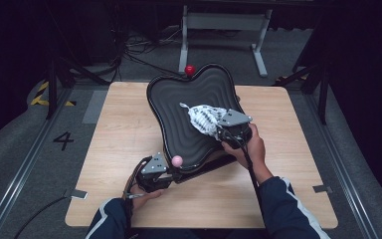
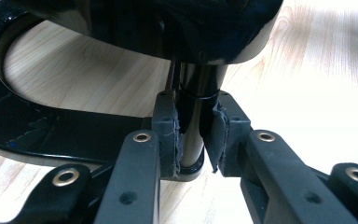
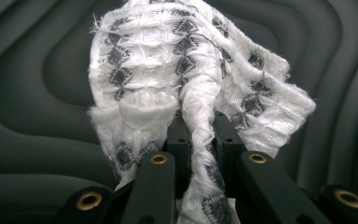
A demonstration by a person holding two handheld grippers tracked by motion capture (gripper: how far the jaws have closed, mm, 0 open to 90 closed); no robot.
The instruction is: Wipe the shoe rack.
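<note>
The table [image 1: 124, 129] bears a tilted black tray [image 1: 189, 114]. The right gripper [image 1: 219, 128] pinches a white cloth [image 3: 186, 84], bunched ahead of its fingers against the tray. The left gripper [image 2: 192, 140] clamps the tray's post [image 2: 193, 116], below a pink knob [image 1: 177, 160].

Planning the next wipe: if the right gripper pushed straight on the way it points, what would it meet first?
The right gripper, shut on the cloth, would press that cloth onto the ribbed black tray right behind it; depth is unclear.

Recording lab, dark curtained walls, wooden table [image 1: 129, 129], floor cables [image 1: 129, 50], hazard tape [image 1: 42, 94], numbered floor mark [image 1: 63, 140]
</note>
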